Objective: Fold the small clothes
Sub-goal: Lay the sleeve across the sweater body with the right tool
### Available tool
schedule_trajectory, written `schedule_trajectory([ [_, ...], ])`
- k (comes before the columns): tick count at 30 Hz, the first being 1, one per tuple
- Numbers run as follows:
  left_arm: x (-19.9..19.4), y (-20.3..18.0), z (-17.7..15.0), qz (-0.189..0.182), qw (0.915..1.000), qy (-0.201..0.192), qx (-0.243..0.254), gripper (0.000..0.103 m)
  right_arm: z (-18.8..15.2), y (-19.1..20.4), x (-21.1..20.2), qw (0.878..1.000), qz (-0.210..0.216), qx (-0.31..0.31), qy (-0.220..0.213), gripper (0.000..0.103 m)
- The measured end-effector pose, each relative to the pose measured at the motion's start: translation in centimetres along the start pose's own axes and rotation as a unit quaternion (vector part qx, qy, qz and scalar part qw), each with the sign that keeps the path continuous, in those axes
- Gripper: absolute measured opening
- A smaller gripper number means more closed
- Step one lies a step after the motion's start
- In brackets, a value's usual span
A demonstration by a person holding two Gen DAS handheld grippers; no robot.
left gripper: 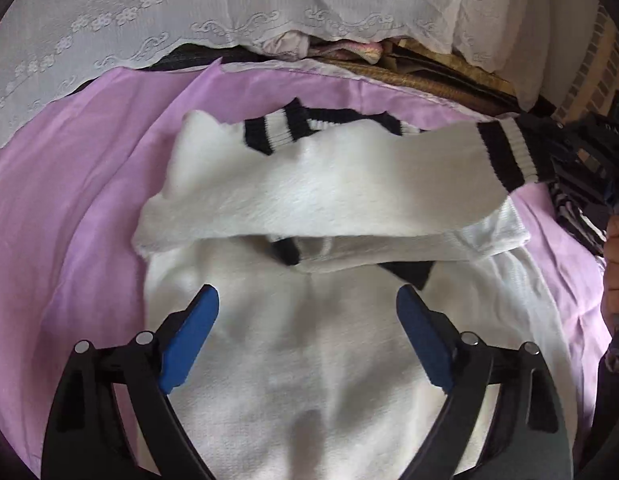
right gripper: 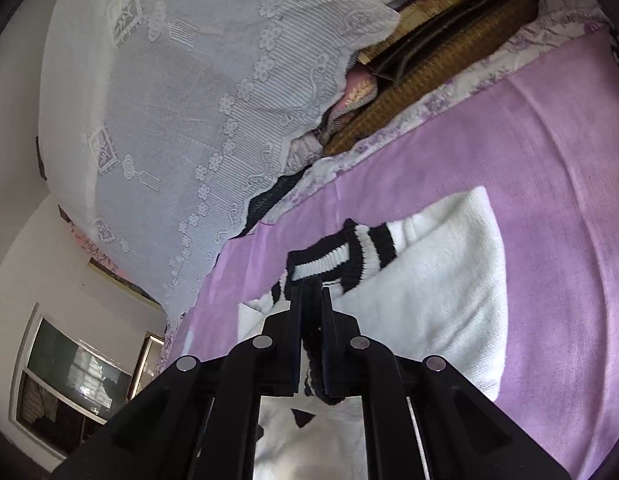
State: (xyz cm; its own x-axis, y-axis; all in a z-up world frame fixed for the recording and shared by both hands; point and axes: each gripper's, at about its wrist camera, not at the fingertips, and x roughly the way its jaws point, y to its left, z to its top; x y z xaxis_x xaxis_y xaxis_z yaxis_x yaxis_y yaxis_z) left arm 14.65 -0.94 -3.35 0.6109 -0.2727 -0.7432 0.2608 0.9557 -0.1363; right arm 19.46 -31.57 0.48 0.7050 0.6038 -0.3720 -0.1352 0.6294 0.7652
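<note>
A white sweater (left gripper: 309, 360) with black-and-white ribbed trim lies on a purple sheet (left gripper: 69, 200) spread over a bed. One sleeve (left gripper: 329, 188) is stretched across the body of the garment, its striped cuff (left gripper: 509, 156) at the right edge of the left wrist view. The left tongs (left gripper: 307, 308) stand wide apart above the sweater's body, blue pads (left gripper: 189, 340) showing, with nothing between them. The right tongs (right gripper: 311, 292) are closed tight on the dark ribbed cuff (the knit bunches between the two fingers), with the collar (right gripper: 341, 256) just beyond the tips. A hand (left gripper: 617, 264) shows at the right edge. A white lace cover (right gripper: 189, 100) drapes over stacked things behind the bed
</note>
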Motion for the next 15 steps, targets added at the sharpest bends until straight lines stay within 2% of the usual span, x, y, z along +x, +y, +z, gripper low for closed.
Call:
schedule_trajectory([
  [1, 0.2, -0.8, 0.4, -0.021, 0.9997, -0.008, 0.007, 0.077, 0.5, 1.0, -0.3, 1.000, 0.011, -0.004, -0.001, 0.009],
  [3, 0.8, -1.8, 1.6, -0.061, 0.9977, -0.026, 0.014, 0.075, 1.6, 2.8, -0.7, 1.000, 0.026, -0.013, -0.003, 0.009],
  [4, 1.3, -2.1, 2.3, -0.065, 0.9971, -0.036, 0.016, 0.075, 2.1, 3.7, -0.9, 0.999, 0.030, -0.019, -0.005, 0.009],
  [6, 2.9, -1.6, 3.8, -0.038, 0.9984, -0.040, 0.010, 0.075, 2.8, 4.9, -1.3, 0.999, 0.031, -0.031, -0.010, 0.009],
  [8, 4.5, 0.5, 4.7, -0.007, 0.9993, -0.020, -0.030, 0.075, 3.1, 5.5, -1.5, 0.999, 0.028, -0.035, -0.014, 0.009],
  [9, 5.2, 1.9, 4.9, -0.004, 0.9984, -0.003, -0.056, 0.071, 3.1, 5.4, -1.4, 0.999, 0.026, -0.036, -0.014, 0.008],
  [10, 5.5, 3.3, 4.7, -0.016, 0.9961, 0.009, -0.086, 0.062, 2.9, 5.2, -1.3, 0.999, 0.026, -0.034, -0.012, 0.009],
  [11, 5.2, 4.3, 4.4, -0.029, 0.9939, 0.006, -0.106, 0.058, 2.7, 4.9, -1.0, 0.999, 0.023, -0.033, -0.010, 0.008],
  [12, 4.7, 4.8, 4.0, -0.038, 0.9930, 0.002, -0.111, 0.057, 2.3, 4.3, -0.8, 0.999, 0.015, -0.033, -0.008, 0.009],
  [15, 3.0, 4.7, 3.0, -0.013, 0.9965, -0.011, -0.082, 0.058, 0.8, 1.6, -0.2, 1.000, -0.015, -0.018, 0.000, 0.009],
])
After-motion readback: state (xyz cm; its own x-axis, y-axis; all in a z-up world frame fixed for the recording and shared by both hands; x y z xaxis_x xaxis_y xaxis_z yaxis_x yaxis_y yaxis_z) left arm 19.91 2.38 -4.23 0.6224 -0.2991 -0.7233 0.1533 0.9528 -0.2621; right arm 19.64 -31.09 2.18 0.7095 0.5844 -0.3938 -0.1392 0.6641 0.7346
